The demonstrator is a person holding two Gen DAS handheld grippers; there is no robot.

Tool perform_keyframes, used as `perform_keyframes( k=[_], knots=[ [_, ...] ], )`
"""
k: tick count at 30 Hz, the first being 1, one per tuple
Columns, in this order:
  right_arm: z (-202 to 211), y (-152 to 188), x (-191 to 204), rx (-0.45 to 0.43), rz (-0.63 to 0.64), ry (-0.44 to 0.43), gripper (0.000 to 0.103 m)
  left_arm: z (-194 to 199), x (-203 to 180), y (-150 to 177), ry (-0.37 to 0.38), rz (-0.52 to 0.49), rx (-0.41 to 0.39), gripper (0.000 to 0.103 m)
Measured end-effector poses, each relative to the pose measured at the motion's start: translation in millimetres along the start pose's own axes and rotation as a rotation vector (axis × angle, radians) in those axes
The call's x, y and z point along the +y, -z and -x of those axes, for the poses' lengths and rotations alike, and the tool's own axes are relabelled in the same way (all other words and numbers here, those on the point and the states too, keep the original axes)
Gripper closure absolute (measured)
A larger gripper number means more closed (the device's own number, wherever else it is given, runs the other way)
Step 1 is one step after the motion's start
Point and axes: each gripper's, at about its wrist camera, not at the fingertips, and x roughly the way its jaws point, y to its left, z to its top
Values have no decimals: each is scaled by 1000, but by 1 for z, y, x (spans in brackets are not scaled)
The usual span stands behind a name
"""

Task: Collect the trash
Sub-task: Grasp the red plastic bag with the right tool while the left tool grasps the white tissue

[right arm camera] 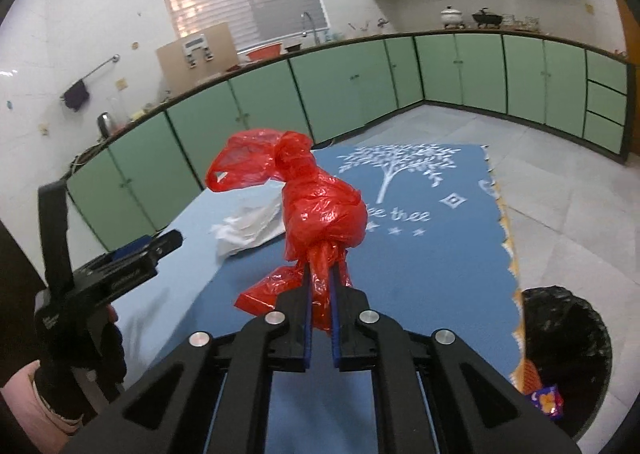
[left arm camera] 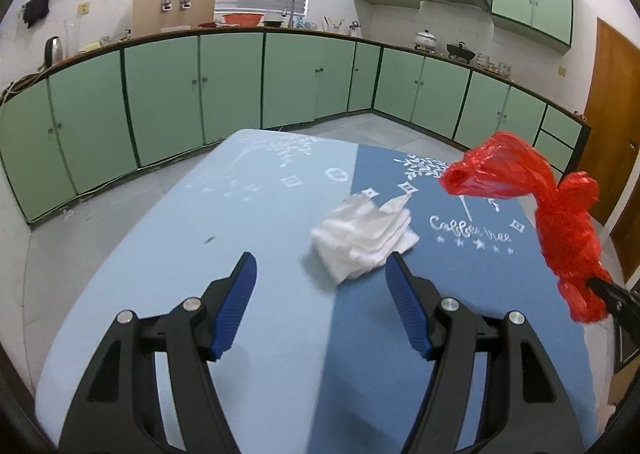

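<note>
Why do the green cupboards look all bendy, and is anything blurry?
Both views use a fisheye lens, so the straight green cupboards curve and the corners go black. In the left wrist view the white tissue looks soft. In the right wrist view the left gripper and the table beside it are smeared, while the red bag is sharper.

Tissue [left arm camera: 366, 240] on table [left arm camera: 260, 214] (bin [right arm camera: 568, 358] beside).
</note>
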Motion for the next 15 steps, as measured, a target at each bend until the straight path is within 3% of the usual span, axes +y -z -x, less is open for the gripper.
perform_keyframes(
  k=[10, 12, 15],
  knots=[
    [-22, 0, -20, 13, -13, 56, 96, -71, -18, -11, -3, 6, 116, 42],
    [-27, 1, -24, 21, -23, 62, 96, -79, -19, -9, 5, 7, 140, 46],
    [-32, 3, -28, 30, -32, 68, 96, -87, -20, -8, 20, 5, 171, 67]
  ],
)
